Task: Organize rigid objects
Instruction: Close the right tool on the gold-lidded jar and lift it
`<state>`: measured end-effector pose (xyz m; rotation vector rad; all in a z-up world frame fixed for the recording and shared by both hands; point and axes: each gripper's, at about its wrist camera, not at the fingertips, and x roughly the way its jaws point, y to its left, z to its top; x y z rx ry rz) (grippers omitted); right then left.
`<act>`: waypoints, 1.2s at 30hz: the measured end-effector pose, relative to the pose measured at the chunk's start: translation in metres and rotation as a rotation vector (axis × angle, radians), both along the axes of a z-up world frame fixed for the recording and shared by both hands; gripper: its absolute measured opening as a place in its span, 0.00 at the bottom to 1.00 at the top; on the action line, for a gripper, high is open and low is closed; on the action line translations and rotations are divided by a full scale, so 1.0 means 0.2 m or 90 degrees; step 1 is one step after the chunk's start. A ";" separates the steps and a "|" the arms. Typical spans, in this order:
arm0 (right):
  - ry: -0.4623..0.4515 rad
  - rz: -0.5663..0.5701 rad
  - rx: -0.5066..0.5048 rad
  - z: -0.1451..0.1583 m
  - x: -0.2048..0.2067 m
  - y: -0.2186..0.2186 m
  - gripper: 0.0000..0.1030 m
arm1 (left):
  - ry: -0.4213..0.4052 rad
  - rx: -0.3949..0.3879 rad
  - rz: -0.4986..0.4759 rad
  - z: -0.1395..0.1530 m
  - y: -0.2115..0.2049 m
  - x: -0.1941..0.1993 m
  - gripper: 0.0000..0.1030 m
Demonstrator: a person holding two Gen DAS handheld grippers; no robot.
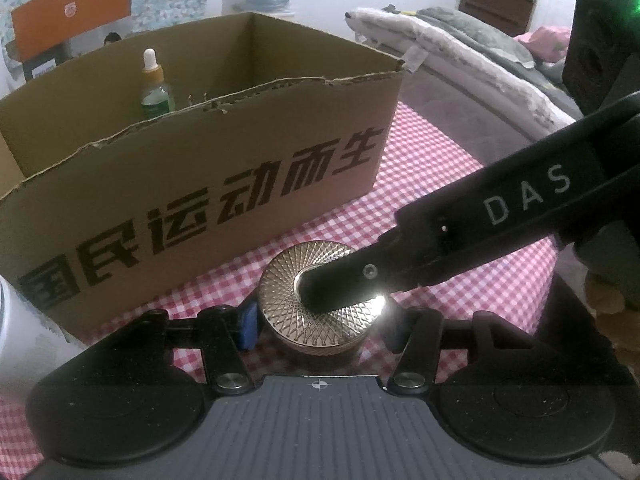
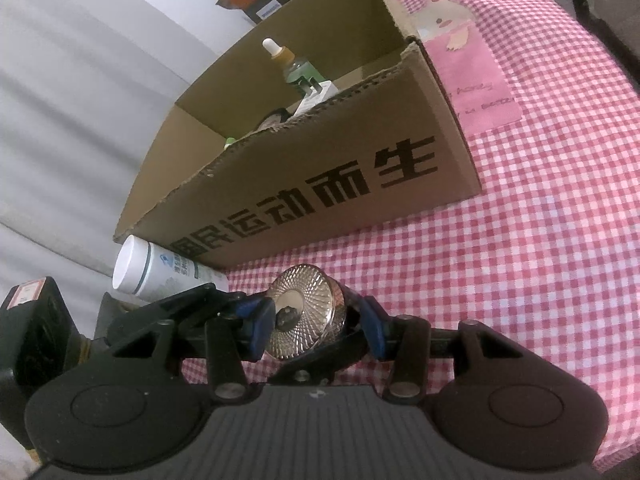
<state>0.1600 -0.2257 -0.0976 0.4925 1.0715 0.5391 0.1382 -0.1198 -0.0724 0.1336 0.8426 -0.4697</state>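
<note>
I hold the round gold jar (image 2: pixel 306 312) with both hand-held grippers. My left hand-held gripper (image 1: pixel 320 322) squeezes its sides. My right hand-held gripper (image 2: pixel 316 322) grips it too, one finger across the lid. It sits on the checked cloth (image 2: pixel 520 240) beside the cardboard box (image 2: pixel 320 184). The dropper bottle (image 1: pixel 154 84) is already inside. The white bottle (image 2: pixel 156 274) still waits outside.

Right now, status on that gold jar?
Left gripper shut on gold jar. Right gripper clamps it too, finger across lid. Jar before cardboard box, nothing between.
</note>
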 end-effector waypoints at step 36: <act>-0.037 0.002 -0.003 0.11 -0.05 -0.03 0.51 | -0.036 -0.014 0.012 0.13 0.05 -0.08 0.54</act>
